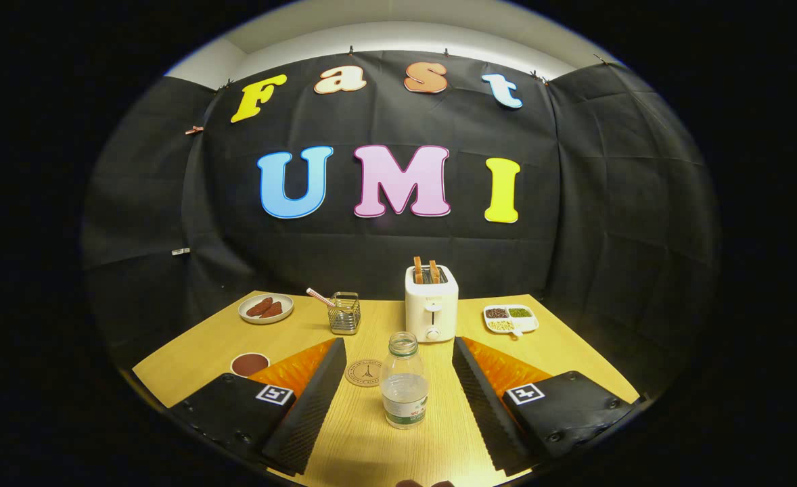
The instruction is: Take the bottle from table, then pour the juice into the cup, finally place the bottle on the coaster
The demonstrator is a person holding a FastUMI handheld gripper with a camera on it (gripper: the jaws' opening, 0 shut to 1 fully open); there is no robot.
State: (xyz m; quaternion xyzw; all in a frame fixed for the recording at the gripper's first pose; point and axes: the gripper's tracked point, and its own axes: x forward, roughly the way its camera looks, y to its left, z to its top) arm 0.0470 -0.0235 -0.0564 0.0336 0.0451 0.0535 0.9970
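Observation:
A clear uncapped bottle [404, 382], part full of clear liquid, stands upright on the wooden table [371, 446] between my two fingers, touching neither. My gripper [398, 368] is open wide around it. A round cork coaster [363, 372] lies just left of the bottle, beside my left finger [310, 406]. A small cup [249, 364] with a dark inside sits beyond the left finger's outer side.
A white toaster [431, 302] with two slices stands right behind the bottle. Left of it is a wire basket [344, 313] with a striped straw, and a plate [266, 308] of brown pieces. A divided dish [511, 318] of grains lies at the back right.

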